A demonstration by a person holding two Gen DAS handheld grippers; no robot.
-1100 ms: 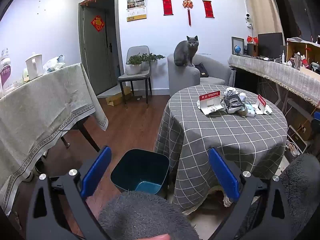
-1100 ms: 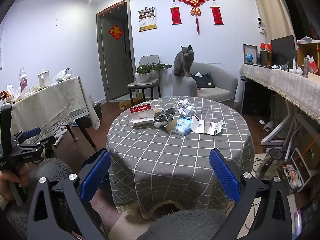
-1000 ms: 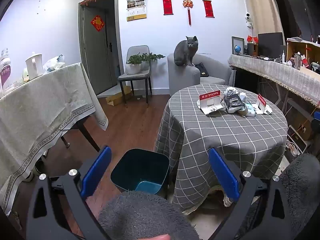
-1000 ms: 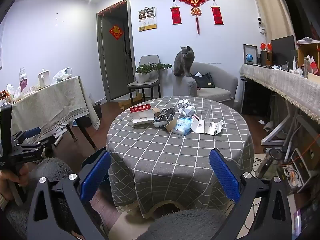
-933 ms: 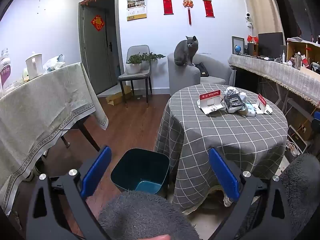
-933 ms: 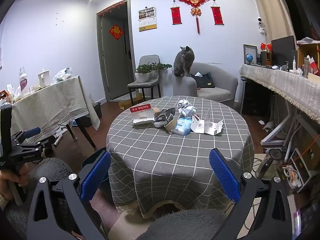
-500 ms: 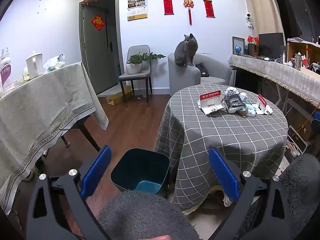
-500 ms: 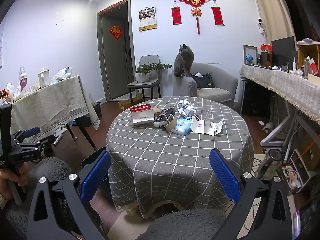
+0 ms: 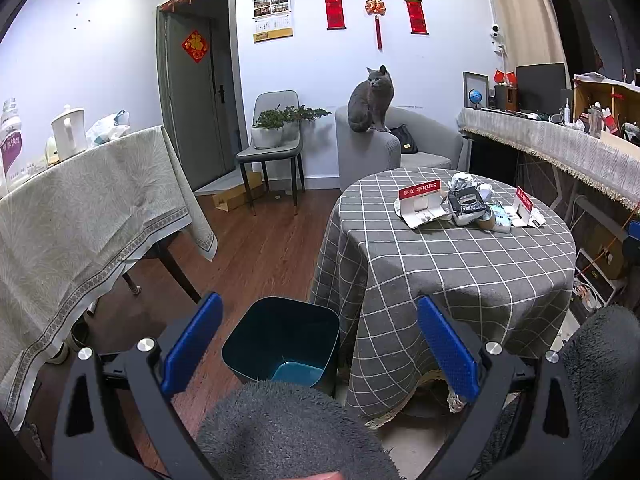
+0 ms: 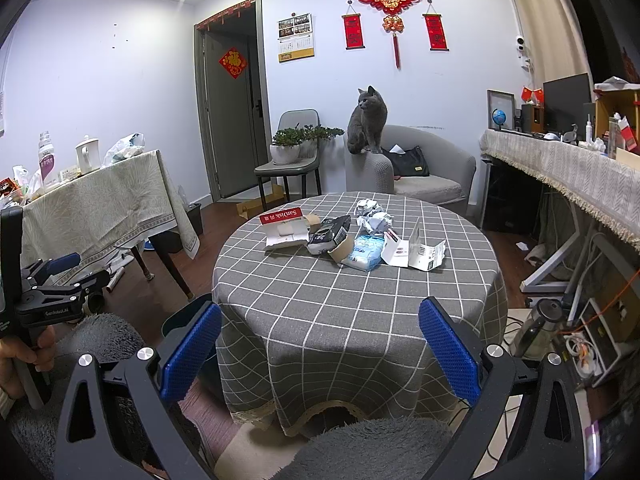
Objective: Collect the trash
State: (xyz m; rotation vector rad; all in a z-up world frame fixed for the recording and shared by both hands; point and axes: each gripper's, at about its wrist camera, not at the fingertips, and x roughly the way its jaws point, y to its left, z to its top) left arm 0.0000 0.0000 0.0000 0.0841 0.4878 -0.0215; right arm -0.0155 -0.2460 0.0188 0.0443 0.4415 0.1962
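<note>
A: Big picture first: a round table (image 10: 360,304) under a grey checked cloth fills the middle of the right wrist view, and sits right of centre in the left wrist view.

B: And on the left, a long table (image 9: 80,216) under a pale cloth, a white kettle (image 9: 70,128) on top at the upper left.

A: Grey armchair (image 10: 420,172) at the back wall, a grey cat (image 10: 366,124) sitting on its arm, head turned left.

B: Down low in the left wrist view, a dark teal bin (image 9: 282,344) stands on the wood floor, just beside the round table's hanging cloth.

A: The trash (image 10: 352,236) lies in a cluster on the far half of the tabletop: a red-and-white card package (image 10: 286,228), crumpled paper (image 10: 372,216), a black wrapper (image 10: 330,234), folded leaflets.

B: Left gripper (image 9: 318,344), bottom of its frame, blue pads spread wide, nothing between them.

A: Right gripper (image 10: 320,350) likewise, fingers wide apart and empty, well short of the trash.
</note>
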